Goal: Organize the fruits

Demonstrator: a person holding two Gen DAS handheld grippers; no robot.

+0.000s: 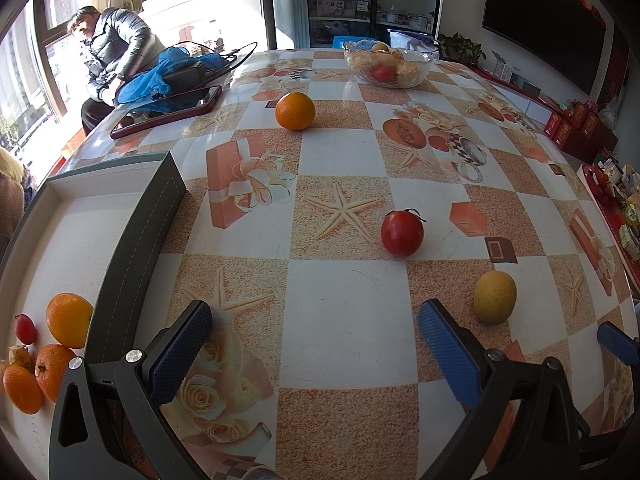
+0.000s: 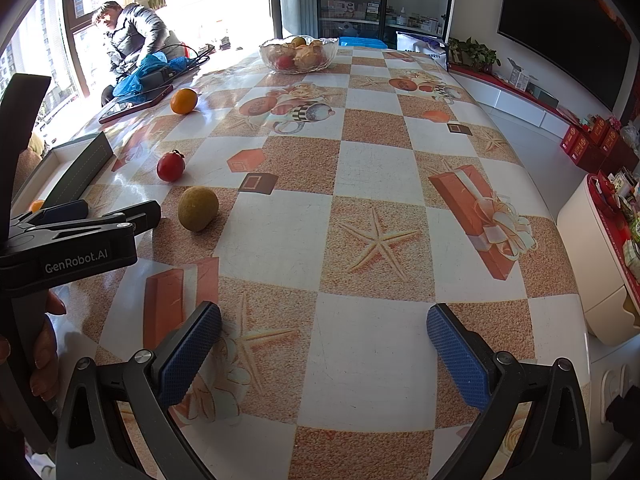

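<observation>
Yellow and a bit bumpy, the lemon (image 1: 495,297) sits on the table (image 1: 344,312), just past my left gripper (image 1: 316,344) and off to its right side. My left gripper is spread wide and holds nothing. My right gripper (image 2: 324,344) is spread wide and empty too, and the lemon lies well off to its left. I think my left one is nearer, so it should go for the lemon. The lemon looks a little egg-shaped, and its long way seems to tilt up and away from me, but I cannot tell which end is its tip. The red tomato (image 1: 401,233) sits farther back. The box (image 1: 132,240) with oranges (image 1: 69,320) inside is on my left.
</observation>
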